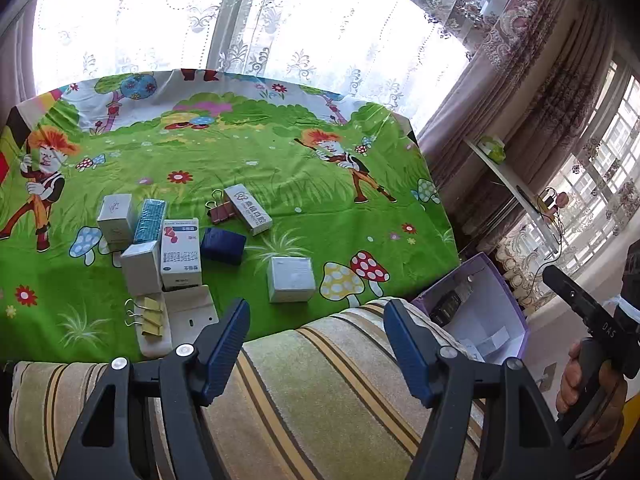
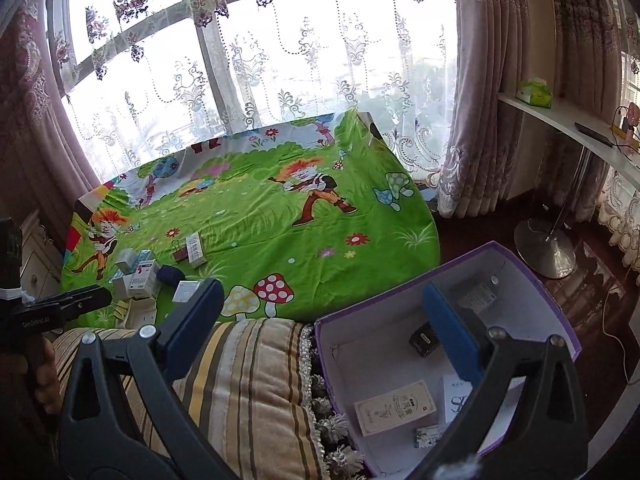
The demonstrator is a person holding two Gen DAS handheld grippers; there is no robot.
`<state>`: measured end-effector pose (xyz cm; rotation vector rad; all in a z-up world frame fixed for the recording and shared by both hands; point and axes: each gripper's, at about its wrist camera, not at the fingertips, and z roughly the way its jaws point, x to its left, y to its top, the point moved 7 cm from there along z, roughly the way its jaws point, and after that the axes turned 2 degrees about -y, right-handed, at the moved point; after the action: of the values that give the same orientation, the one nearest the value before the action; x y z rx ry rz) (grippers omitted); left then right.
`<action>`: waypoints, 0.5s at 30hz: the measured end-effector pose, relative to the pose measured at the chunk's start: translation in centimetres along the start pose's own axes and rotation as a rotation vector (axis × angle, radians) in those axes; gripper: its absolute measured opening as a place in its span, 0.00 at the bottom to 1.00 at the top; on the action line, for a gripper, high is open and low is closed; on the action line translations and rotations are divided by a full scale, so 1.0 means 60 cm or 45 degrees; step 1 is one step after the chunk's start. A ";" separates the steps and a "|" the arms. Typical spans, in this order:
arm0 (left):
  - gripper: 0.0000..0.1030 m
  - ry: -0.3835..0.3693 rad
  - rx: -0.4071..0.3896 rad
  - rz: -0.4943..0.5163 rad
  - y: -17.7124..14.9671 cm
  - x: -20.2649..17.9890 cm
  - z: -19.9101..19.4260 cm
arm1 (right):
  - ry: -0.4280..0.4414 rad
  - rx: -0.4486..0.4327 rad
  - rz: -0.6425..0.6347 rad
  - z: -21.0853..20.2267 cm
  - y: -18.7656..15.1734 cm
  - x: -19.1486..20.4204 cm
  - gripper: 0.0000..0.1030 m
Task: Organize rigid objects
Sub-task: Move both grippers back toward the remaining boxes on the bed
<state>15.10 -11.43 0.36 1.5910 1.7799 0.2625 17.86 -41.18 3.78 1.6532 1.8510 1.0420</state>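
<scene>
Several small boxes lie on the green cartoon cloth: a white cube box (image 1: pixel 291 279), a dark blue box (image 1: pixel 223 245), a tall white medicine box (image 1: pixel 180 253), a long white box (image 1: pixel 248 209) and a pink binder clip (image 1: pixel 219 209). Yellow binder clips (image 1: pixel 146 317) rest on a white plate. My left gripper (image 1: pixel 316 344) hangs open over a striped cushion, nothing between its fingers. My right gripper (image 2: pixel 320 320) is open and empty too, above the purple-rimmed box (image 2: pixel 532 276), which holds a beige carton (image 2: pixel 394 407), a black item (image 2: pixel 423 340) and small cards.
A striped cushion (image 2: pixel 248 380) lies between the cloth-covered table and the purple box. A white shelf (image 2: pixel 560 120) with a green tissue pack stands at the right, a round metal stand base (image 2: pixel 546 252) on the floor. Lace curtains cover the window behind.
</scene>
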 end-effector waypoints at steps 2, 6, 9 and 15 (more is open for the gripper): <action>0.67 0.014 0.019 -0.061 -0.003 0.030 -0.001 | 0.025 0.014 -0.012 0.005 -0.001 0.016 0.98; 0.63 0.023 0.056 -0.166 -0.009 0.079 -0.002 | 0.050 0.051 -0.042 0.020 -0.006 0.047 0.97; 0.62 0.020 0.084 -0.253 -0.013 0.118 -0.002 | 0.081 0.081 -0.047 0.032 -0.007 0.069 0.97; 0.62 -0.042 0.140 -0.414 -0.016 0.178 0.003 | 0.134 0.153 -0.057 0.061 -0.012 0.116 0.97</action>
<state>14.72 -1.77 -4.35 1.3423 2.0209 -0.0159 18.86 -33.57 2.01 1.6435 2.0461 1.0352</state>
